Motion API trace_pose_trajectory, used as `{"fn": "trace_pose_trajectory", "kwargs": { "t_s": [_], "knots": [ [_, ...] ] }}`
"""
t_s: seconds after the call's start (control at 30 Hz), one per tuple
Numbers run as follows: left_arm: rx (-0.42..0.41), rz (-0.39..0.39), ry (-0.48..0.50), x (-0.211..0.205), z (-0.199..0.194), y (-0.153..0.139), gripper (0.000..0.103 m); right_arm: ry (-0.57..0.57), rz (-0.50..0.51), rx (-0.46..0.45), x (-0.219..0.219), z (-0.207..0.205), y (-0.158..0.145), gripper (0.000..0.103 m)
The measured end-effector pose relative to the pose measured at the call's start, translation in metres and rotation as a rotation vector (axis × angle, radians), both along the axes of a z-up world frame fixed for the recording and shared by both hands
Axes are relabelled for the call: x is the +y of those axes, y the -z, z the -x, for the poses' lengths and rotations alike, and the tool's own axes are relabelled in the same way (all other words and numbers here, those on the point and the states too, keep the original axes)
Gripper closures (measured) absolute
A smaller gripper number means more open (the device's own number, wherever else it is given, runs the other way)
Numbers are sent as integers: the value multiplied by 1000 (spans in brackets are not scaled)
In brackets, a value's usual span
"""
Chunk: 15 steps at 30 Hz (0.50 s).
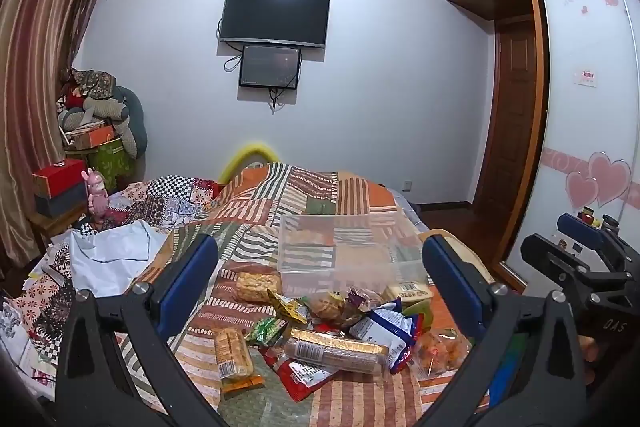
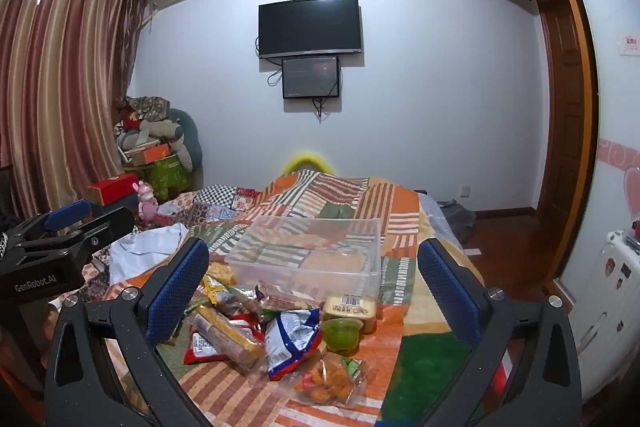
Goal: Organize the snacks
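A pile of snack packets (image 1: 328, 331) lies on the patchwork bedspread, also in the right wrist view (image 2: 272, 331). It includes a long gold-wrapped biscuit roll (image 1: 336, 347), a blue and white bag (image 2: 290, 339), a green jelly cup (image 2: 341, 335) and a clear bag of orange snacks (image 2: 328, 377). A clear plastic box (image 1: 340, 247) stands empty just behind the pile; it shows in the right wrist view (image 2: 308, 251) too. My left gripper (image 1: 320, 279) is open and empty above the pile. My right gripper (image 2: 312, 291) is open and empty above the pile.
The bed (image 2: 384, 211) carries rumpled cloth and papers (image 1: 108, 255) at the left. Boxes and cushions (image 1: 96, 131) are stacked in the far left corner. A wardrobe (image 1: 580, 107) and wooden floor (image 2: 508, 243) lie to the right. A TV (image 1: 276, 15) hangs on the far wall.
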State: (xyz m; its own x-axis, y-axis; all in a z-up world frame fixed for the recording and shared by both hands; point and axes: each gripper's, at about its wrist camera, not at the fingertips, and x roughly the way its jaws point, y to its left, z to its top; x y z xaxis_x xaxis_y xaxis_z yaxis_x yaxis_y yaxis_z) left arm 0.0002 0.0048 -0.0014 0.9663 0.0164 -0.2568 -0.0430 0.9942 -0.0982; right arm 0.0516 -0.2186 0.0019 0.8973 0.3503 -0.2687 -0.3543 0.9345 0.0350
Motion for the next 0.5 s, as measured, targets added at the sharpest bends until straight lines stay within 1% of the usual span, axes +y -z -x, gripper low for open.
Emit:
{"fn": "trace_pose_trajectory", "kwargs": {
  "t_s": [0.37, 0.5],
  "knots": [
    [-2, -5, -3, -1, 1, -1, 0, 1, 0, -1, 2, 1, -1, 0],
    [-1, -3, -3, -1, 1, -1, 0, 4, -3, -3, 0, 4, -8, 0]
  ]
}}
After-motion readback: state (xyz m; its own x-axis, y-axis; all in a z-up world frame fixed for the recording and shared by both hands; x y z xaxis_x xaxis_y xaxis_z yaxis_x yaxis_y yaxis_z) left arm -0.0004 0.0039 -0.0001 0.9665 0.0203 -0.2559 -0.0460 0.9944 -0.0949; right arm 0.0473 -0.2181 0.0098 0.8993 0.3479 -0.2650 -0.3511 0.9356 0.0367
